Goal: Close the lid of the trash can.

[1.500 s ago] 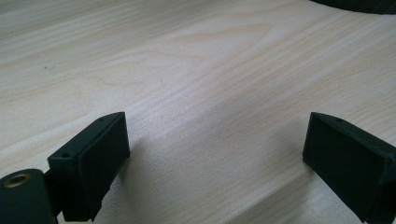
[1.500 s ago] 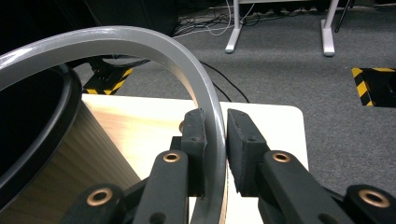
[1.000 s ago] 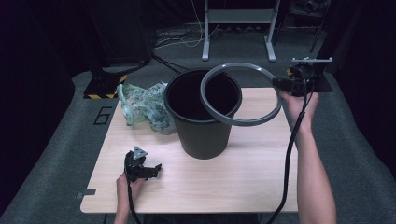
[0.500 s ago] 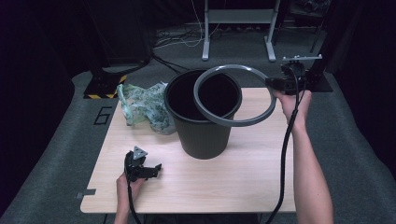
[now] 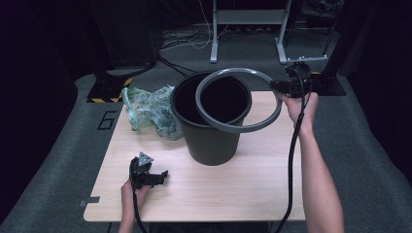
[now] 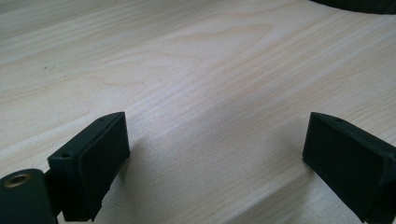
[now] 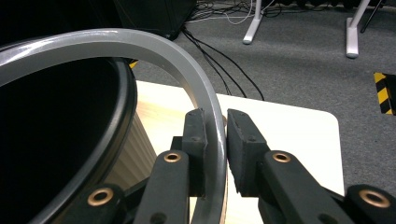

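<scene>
A dark grey bin [image 5: 210,131] stands upright in the middle of the wooden table [image 5: 252,179]. Above its right rim hangs a grey ring [image 5: 232,126], held level, partly over the bin's mouth. My right gripper [image 5: 283,88] is shut on the ring's right side; in the right gripper view its pads [image 7: 243,135] pinch the ring [image 7: 154,46] beside the bin [image 7: 70,135]. My left gripper [image 5: 158,175] rests on the table near the front left, open, with bare wood [image 6: 215,93] between its jaws [image 6: 215,149].
A crumpled green and white plastic bag [image 5: 150,112] lies on the table left of the bin. Cables and metal stand legs [image 5: 245,34] are on the grey floor behind the table. A black and yellow marked base [image 5: 109,90] sits at the back left.
My right hand has carried the ring to the left, so it now overlaps the bin's mouth more. The left gripper has stayed where it was.
</scene>
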The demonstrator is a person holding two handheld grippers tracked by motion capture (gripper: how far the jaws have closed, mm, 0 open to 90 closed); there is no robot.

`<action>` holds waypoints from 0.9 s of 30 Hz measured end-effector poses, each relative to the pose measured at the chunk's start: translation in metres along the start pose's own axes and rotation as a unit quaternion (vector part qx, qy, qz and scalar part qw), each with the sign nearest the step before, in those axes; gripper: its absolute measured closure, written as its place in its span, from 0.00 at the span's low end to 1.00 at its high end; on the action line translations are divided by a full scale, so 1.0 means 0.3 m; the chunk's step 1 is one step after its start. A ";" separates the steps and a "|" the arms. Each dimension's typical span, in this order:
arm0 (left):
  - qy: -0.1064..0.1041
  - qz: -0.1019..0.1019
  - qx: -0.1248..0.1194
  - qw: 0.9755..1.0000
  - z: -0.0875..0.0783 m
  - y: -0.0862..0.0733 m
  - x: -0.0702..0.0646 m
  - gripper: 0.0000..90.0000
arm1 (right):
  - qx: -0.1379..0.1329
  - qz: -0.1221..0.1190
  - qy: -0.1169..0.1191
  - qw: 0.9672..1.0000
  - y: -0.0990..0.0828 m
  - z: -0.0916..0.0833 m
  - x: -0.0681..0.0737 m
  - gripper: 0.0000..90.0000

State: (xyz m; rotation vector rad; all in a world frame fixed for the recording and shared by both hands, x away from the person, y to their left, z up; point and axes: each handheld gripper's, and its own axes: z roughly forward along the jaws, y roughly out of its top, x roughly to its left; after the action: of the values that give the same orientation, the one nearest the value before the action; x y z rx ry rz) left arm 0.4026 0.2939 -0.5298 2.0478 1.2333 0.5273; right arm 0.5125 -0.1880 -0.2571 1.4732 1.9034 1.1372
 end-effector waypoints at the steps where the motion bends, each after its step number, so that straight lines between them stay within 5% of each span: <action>1: 0.000 0.000 0.000 1.000 0.000 0.000 0.000 0.08 | 0.000 0.000 0.001 1.000 0.000 0.002 0.003 0.86; 27: 0.000 0.000 -0.001 1.000 0.000 0.000 0.000 0.08 | -0.004 -0.008 0.025 1.000 0.016 0.058 0.093 0.86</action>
State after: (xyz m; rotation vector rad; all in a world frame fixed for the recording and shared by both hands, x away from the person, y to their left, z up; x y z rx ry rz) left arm 0.4025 0.2939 -0.5298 2.0468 1.2325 0.5283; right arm 0.5200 -0.1556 -0.2593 1.4361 1.9375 1.1843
